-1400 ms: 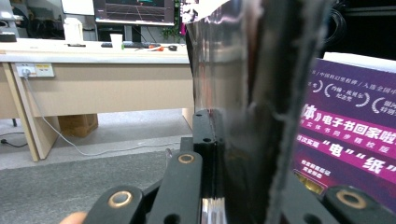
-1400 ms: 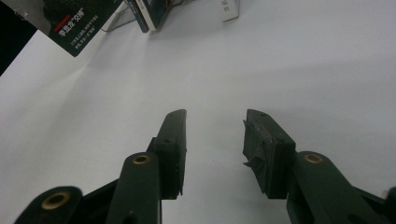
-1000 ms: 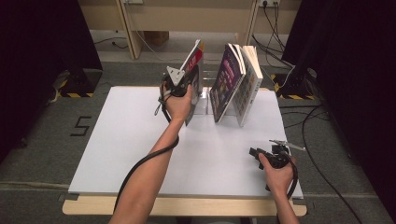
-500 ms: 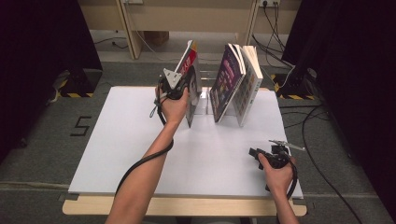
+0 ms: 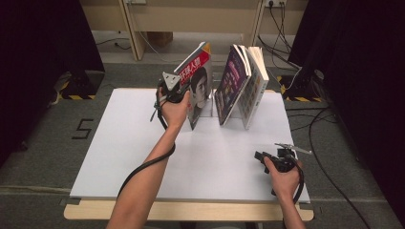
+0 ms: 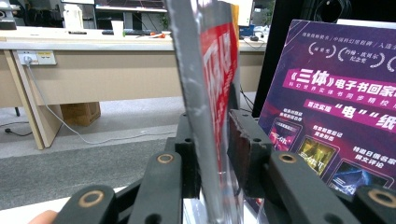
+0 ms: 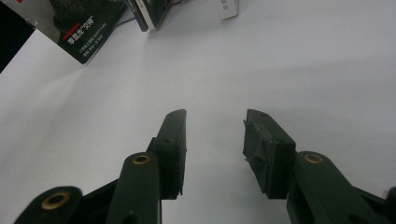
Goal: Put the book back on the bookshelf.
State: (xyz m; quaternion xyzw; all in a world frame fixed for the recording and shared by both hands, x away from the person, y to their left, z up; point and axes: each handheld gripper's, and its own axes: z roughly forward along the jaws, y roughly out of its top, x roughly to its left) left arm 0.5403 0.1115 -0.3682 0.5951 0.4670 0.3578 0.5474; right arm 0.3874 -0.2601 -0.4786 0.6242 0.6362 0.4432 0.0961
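Note:
A book with a red-and-white cover (image 5: 199,78) stands tilted at the back of the white table (image 5: 119,143). My left gripper (image 5: 187,97) is at its near edge. In the left gripper view the book's edge (image 6: 205,70) runs up between the jaws of my left gripper (image 6: 212,135), which have just been opening. A thin gap shows at the right pad (image 6: 238,140). A purple book (image 5: 229,81) (image 6: 327,116) leans just right of it. My right gripper (image 5: 260,156) (image 7: 215,126) rests open near the front right, with only bare tabletop between its jaws.
A pale-covered book (image 5: 255,81) leans against the purple one at the back right. A cable trails from the left gripper along the forearm. Wooden bench legs (image 5: 131,28) and floor cables lie beyond the table's far edge.
My left hand has shifted slightly left and its jaws have widened around the book's edge. The red book leans a little more, with its cover showing. The right hand has not moved.

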